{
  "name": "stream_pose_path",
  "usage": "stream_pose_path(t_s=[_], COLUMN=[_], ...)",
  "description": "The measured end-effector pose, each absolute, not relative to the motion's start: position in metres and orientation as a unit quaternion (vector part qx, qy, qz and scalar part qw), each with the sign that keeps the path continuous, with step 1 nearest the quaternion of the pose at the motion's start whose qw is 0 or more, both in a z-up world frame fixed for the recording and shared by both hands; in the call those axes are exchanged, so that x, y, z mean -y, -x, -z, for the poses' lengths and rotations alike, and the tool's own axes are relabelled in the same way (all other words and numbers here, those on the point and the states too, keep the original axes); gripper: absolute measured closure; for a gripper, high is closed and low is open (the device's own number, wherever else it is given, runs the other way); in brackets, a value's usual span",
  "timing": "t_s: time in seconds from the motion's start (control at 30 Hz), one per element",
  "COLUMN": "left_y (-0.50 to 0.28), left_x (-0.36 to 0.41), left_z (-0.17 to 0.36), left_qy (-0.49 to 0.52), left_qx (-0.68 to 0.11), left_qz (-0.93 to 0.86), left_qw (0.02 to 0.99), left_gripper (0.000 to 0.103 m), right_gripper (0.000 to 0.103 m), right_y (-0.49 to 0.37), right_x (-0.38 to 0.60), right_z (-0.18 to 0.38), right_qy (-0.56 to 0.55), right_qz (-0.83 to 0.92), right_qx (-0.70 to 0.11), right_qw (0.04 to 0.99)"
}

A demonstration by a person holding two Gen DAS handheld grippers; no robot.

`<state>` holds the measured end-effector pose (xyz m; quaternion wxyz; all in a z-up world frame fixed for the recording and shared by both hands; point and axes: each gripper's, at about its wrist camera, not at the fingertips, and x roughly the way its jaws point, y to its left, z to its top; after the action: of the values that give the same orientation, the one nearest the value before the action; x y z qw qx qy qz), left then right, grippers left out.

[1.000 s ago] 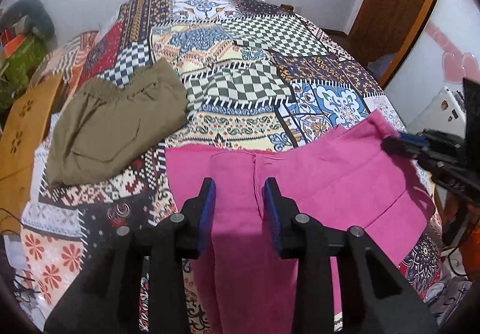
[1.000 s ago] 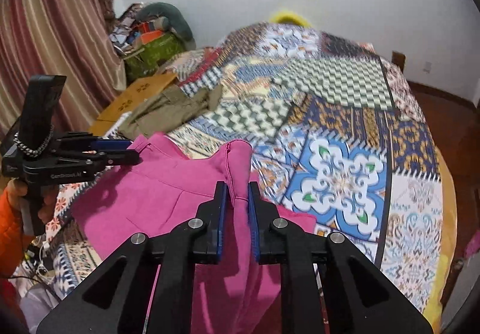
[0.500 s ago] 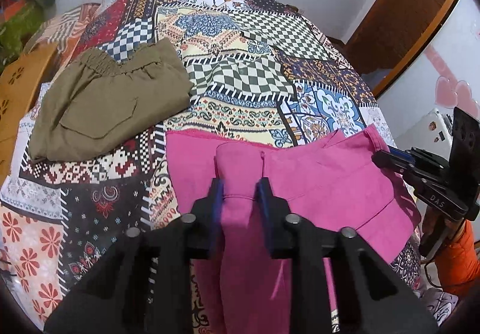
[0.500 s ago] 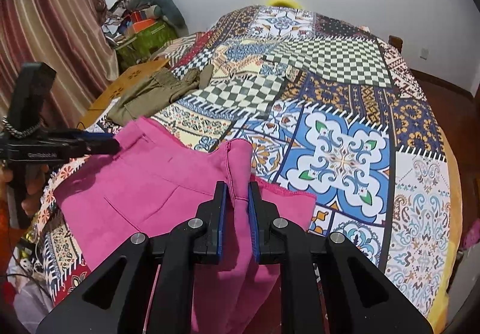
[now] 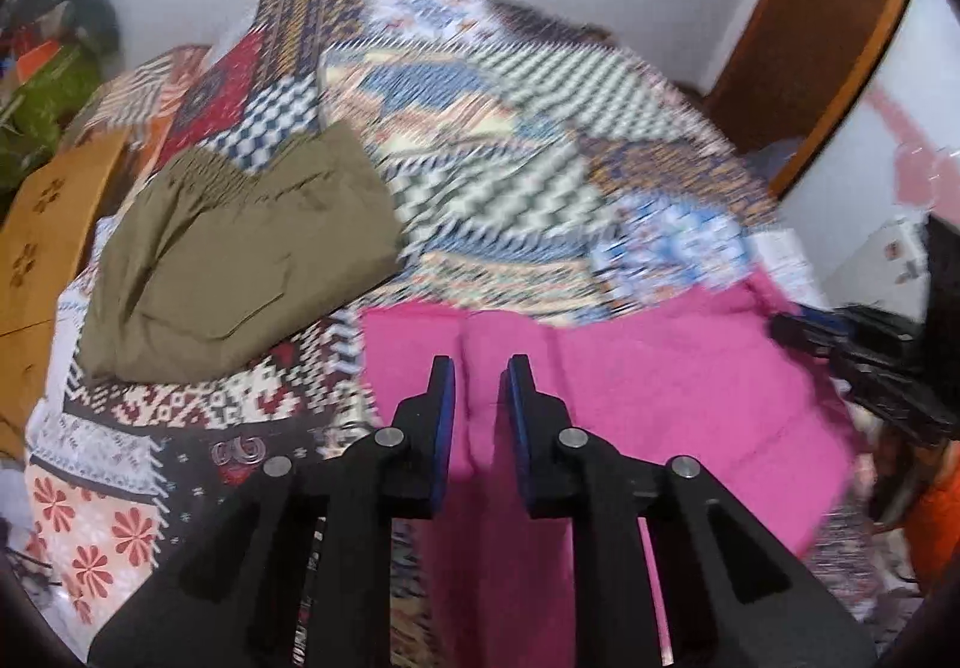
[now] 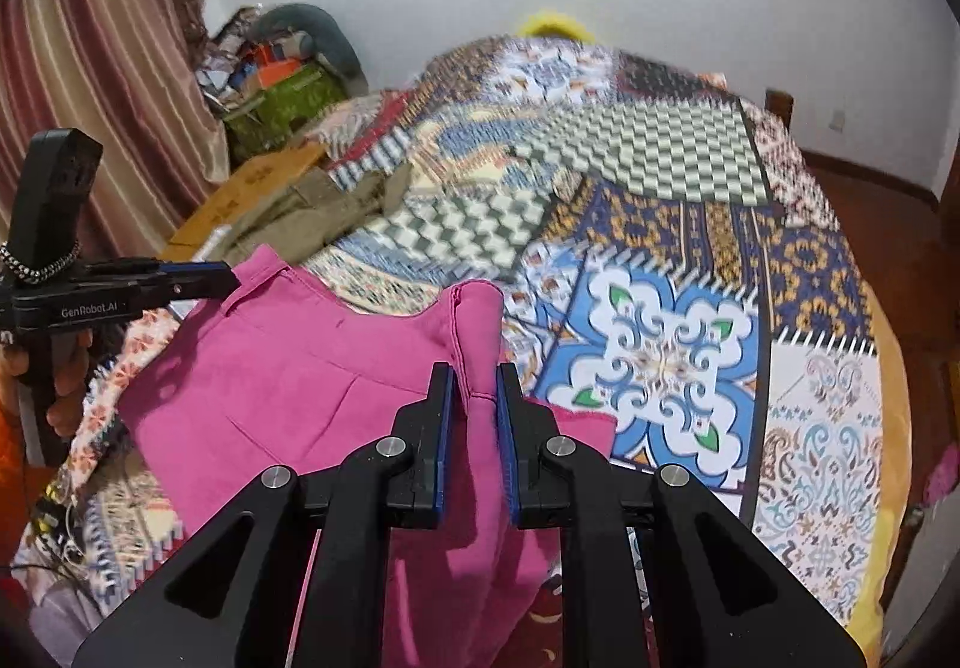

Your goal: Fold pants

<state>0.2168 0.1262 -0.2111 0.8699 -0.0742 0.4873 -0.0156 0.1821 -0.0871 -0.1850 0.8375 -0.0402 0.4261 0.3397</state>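
Right wrist: jaws pinch pink pants on bedspread

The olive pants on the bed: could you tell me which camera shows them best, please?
The left wrist view: the olive pants lie folded, large and fully visible on the patterned bedspread. The right wrist view shows them small, distant and foreshortened.

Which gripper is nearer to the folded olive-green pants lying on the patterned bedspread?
Left. The left gripper, jaws closing on a fold of the pink pants, sits just beside the olive-green pants. The right gripper grips the pink pants' far end.
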Motion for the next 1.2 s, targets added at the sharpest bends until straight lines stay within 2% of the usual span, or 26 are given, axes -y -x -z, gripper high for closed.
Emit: stream_pose_path(t_s=[0.13,0.23,0.37,0.53,0.77,0.97,1.1,1.2], left_y=[-0.216,-0.212,-0.201,-0.188,-0.182,-0.176,-0.158,-0.146], left_x=[-0.137,-0.141,-0.135,-0.110,-0.071,-0.064,-0.071,-0.078], left_z=[0.228,0.219,0.196,0.169,0.168,0.201,0.204,0.199], left_qy=[0.101,0.107,0.077,0.041,0.016,0.021,0.036,0.048], left_qx=[-0.503,-0.497,-0.481,-0.460,-0.461,-0.508,-0.505,-0.500], left_qz=[0.019,0.013,0.017,0.048,0.086,0.093,0.091,0.081], left_qw=[0.858,0.861,0.873,0.886,0.883,0.856,0.857,0.861], left_gripper=[0.085,0.085,0.085,0.083,0.070,0.070,0.068,0.059], right_gripper=[0.088,0.081,0.077,0.072,0.071,0.071,0.071,0.070], right_y=[-0.183,-0.185,-0.184,-0.169,-0.152,-0.138,-0.126,-0.121], right_x=[0.088,0.093,0.098,0.099,0.075,0.057,0.070,0.080], right_z=[0.201,0.196,0.183,0.157,0.147,0.182,0.183,0.182], right_qy=[0.044,0.042,0.039,0.042,0.053,0.085,0.078,0.075], right_qz=[-0.336,-0.333,-0.328,-0.343,-0.375,-0.385,-0.383,-0.375], right_qx=[-0.447,-0.452,-0.458,-0.427,-0.415,-0.458,-0.456,-0.457], right_qw=[0.828,0.826,0.825,0.836,0.827,0.797,0.799,0.803])
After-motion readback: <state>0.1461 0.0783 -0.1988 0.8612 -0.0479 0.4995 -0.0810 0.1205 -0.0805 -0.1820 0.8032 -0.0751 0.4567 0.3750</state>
